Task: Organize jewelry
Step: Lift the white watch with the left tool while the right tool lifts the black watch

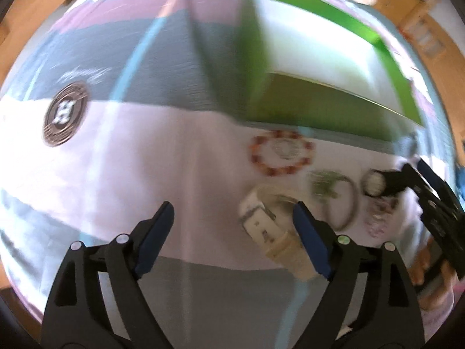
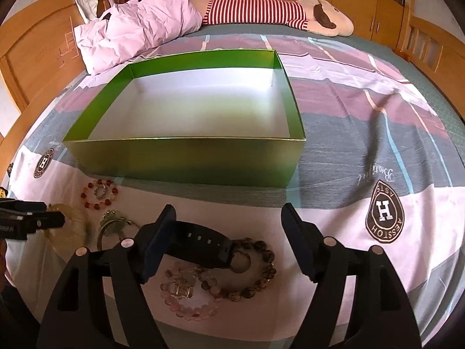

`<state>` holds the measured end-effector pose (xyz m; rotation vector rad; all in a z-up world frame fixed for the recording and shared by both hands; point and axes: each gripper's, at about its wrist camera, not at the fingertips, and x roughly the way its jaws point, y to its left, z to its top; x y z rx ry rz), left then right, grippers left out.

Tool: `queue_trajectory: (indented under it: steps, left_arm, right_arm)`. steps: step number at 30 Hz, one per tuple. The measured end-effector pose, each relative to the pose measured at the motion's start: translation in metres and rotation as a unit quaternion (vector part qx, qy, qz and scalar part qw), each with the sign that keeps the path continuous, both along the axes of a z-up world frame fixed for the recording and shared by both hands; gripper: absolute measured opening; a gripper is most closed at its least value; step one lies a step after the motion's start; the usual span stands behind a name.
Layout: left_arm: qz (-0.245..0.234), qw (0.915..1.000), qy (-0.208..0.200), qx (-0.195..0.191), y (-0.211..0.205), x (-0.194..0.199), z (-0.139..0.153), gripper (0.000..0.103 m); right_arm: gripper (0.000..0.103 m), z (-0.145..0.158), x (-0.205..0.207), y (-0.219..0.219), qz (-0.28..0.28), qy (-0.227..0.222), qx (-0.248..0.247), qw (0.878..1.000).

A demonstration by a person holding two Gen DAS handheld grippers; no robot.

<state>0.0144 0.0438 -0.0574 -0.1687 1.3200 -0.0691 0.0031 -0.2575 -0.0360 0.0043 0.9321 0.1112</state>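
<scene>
An open green box (image 2: 186,157) with a white inside stands on the bed; it also shows in the blurred left wrist view (image 1: 319,107). In front of it lie a red bead bracelet (image 2: 100,195) (image 1: 282,154), a green pendant on a ring (image 2: 113,222) (image 1: 334,189), a cream watch (image 1: 270,229), a black watch (image 2: 203,244), a brown bead bracelet (image 2: 255,267) and a pink bead bracelet (image 2: 186,296). My left gripper (image 1: 232,224) is open, its right finger over the cream watch. My right gripper (image 2: 228,218) is open above the black watch.
The bed has a pink and grey sheet with round logos (image 2: 383,218). A pink pillow (image 2: 136,26) and a striped plush toy (image 2: 261,11) lie at the far end. Wooden bed frame (image 2: 32,58) and cupboards surround it.
</scene>
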Motion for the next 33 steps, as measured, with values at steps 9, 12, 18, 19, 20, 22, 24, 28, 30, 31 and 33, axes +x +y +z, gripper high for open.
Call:
queue_trajectory:
  steps: [9,12,18,19,20,22,24,28,30,31,33]
  left_arm:
    - [-0.011,0.9981,-0.018,-0.059,0.018,-0.005,0.018,0.088]
    - [-0.081,0.996,-0.012,-0.038,-0.013,-0.013,0.018,0.09]
    - [-0.148,0.9876,0.02,0.048,-0.048,-0.018,-0.003,0.093]
    - [-0.147,0.9876,0.02,0.051,-0.05,-0.018,-0.004,0.093]
    - [-0.145,0.9879,0.018,0.053,-0.05,-0.018,-0.005,0.093]
    - [-0.137,0.9894,0.023,0.043,-0.054,-0.014,-0.008,0.087]
    - [-0.124,0.9908,0.029,0.045,-0.05,-0.012,-0.011,0.075]
    - [-0.109,0.9926,0.036,0.042,-0.044,-0.008,-0.015,0.065]
    - [-0.112,0.992,0.037,0.044,-0.047,-0.007,-0.016,0.07]
    - [-0.115,0.9916,0.037,0.046,-0.044,-0.006,-0.016,0.072]
    - [-0.123,0.9899,0.038,0.058,-0.052,-0.007,-0.019,0.073]
  right_arm:
    - [0.078,0.001,-0.001,0.0,0.015,0.007,0.018,1.0]
    - [0.085,-0.004,-0.003,0.01,0.048,0.022,0.024,0.998]
    - [0.086,-0.015,-0.008,0.04,0.101,0.035,-0.028,0.994]
    - [0.086,-0.017,-0.009,0.043,0.102,0.033,-0.039,0.993]
    - [0.086,-0.018,-0.009,0.044,0.104,0.033,-0.044,0.993]
    - [0.086,-0.019,-0.009,0.044,0.104,0.035,-0.039,0.993]
    - [0.086,-0.018,-0.009,0.041,0.097,0.033,-0.034,0.994]
    - [0.086,-0.019,-0.005,0.037,0.086,0.03,-0.031,0.995]
    - [0.086,-0.021,-0.004,0.039,0.085,0.031,-0.039,0.995]
    - [0.086,-0.023,-0.004,0.04,0.086,0.031,-0.042,0.995]
    - [0.085,-0.025,-0.003,0.042,0.086,0.034,-0.046,0.995]
